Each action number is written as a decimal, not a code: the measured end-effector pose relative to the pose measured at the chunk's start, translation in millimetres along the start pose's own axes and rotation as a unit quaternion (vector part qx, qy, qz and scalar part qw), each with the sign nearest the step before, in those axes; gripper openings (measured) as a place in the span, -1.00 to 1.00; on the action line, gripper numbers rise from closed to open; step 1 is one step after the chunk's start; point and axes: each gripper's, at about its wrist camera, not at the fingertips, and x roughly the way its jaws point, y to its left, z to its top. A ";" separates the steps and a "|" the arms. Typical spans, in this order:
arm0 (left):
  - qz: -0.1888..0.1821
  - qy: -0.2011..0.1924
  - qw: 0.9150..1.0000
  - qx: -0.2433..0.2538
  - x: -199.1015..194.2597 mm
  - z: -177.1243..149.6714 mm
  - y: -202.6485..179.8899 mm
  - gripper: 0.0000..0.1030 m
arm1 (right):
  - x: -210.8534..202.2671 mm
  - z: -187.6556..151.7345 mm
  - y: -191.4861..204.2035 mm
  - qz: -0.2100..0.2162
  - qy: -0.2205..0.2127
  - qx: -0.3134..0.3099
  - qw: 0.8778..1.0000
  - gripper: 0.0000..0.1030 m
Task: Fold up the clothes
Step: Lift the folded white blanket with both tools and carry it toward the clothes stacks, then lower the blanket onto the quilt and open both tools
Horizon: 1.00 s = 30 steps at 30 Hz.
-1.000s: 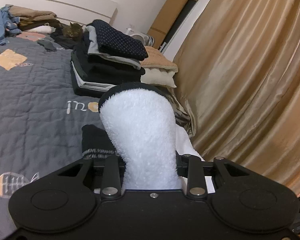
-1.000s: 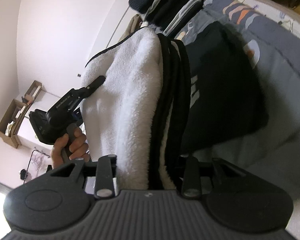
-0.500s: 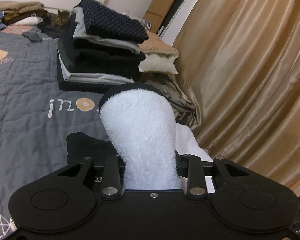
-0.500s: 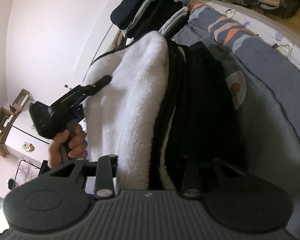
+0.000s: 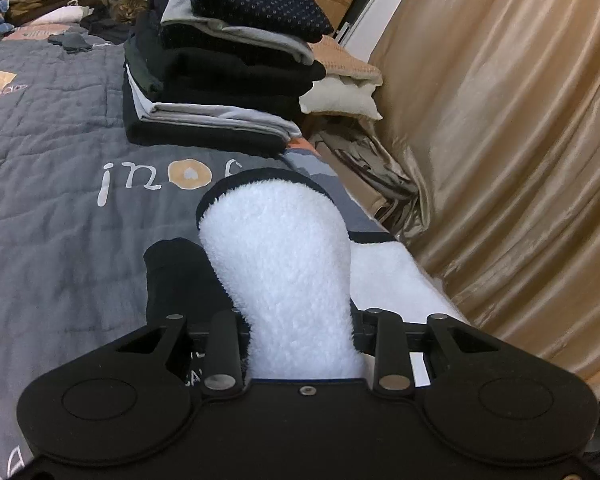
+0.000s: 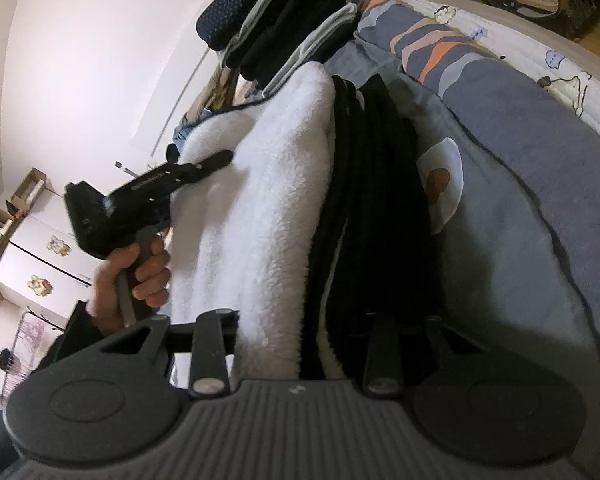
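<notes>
A black garment with white fleece lining [image 5: 276, 264] is held up over the grey quilted bed [image 5: 52, 208]. In the left wrist view a bunched fleece fold rises between the fingers of my left gripper [image 5: 304, 344], which is shut on it. In the right wrist view the same fleece-lined garment [image 6: 284, 208] hangs in folds, white on the left and black on the right, with my right gripper [image 6: 300, 356] shut on its edge. The left gripper [image 6: 216, 162], held by a hand [image 6: 132, 276], pinches the fleece further along.
A tall stack of folded dark and grey clothes [image 5: 224, 60] sits on the bed ahead, with beige and white folded items [image 5: 344, 84] beside it. A gold curtain [image 5: 500, 140] hangs at the right. Loose clothes and a cat [image 5: 126, 8] lie at the far end.
Both grippers have carried the garment forward toward the folded stack, which now looms larger in the left wrist view. The grips have not changed.
</notes>
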 end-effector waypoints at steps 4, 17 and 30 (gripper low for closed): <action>0.013 0.011 1.000 -0.002 7.4 0.0 3.3 -0.39 | 4.5 0.2 1.9 -0.006 -0.005 -0.007 1.000 -0.27; 0.082 0.014 0.996 0.017 -23.8 -7.8 13.9 0.25 | -35.7 1.3 6.5 -0.049 0.007 -0.014 0.999 -0.10; 0.054 -0.007 0.997 0.049 -102.2 -58.6 -28.8 0.30 | -100.5 -1.0 50.8 -0.067 -0.079 -0.091 0.990 0.01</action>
